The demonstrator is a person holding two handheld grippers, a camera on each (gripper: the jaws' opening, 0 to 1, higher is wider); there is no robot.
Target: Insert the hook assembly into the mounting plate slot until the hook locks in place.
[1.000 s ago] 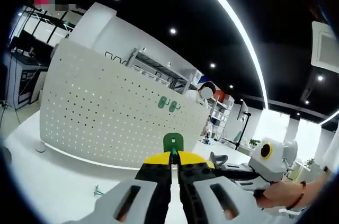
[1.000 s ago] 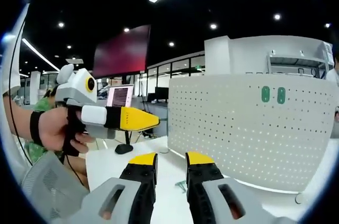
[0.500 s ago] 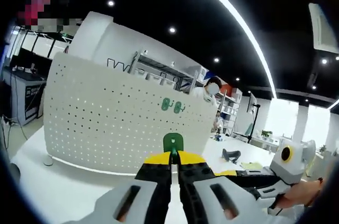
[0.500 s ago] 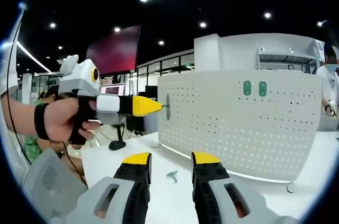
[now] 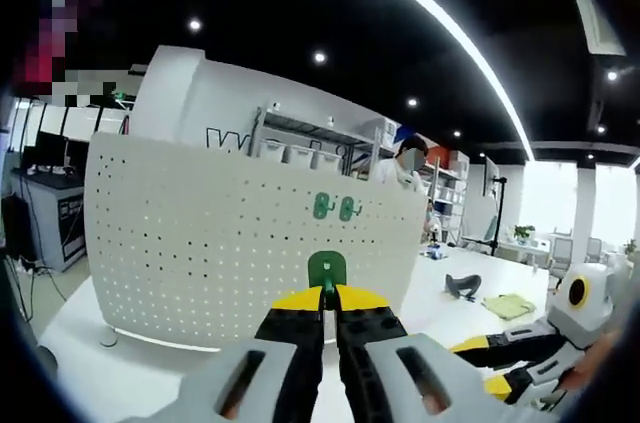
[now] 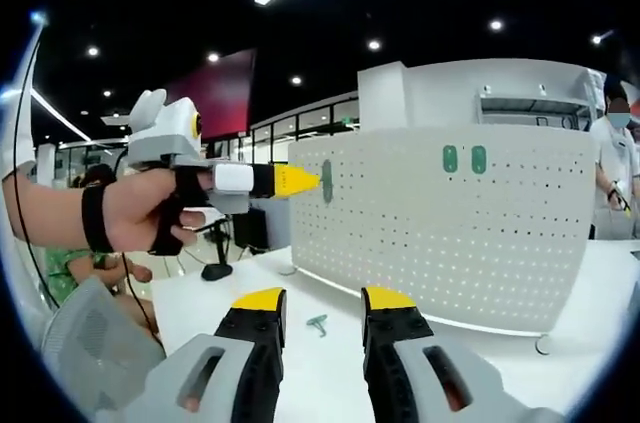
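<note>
Between the yellow tips of the left gripper (image 5: 329,295), seen in the left gripper view, a green hook (image 5: 327,269) is pinched, its rounded tab standing up above the closed jaws. Beyond it stands the white perforated mounting plate (image 5: 200,243), upright on a white table (image 5: 80,383). Two green hooks (image 5: 335,208) already sit side by side near the plate's upper edge, to the right of centre. At the lower right of this view the right gripper (image 5: 490,363) comes in low over the table.

From the right gripper view, that gripper's own jaws (image 6: 323,301) are spread, with nothing between them. The left gripper reaches in from the left, held in a person's hand (image 6: 150,213) with a dark wrist strap, and carries its hook up to the left edge of the plate; whether the hook touches the holes is hard to tell at this angle. A small green piece (image 6: 317,323), probably another hook, lies on the table just in front of the plate. A person in white (image 6: 612,173) stands at the far right behind the plate.
</note>
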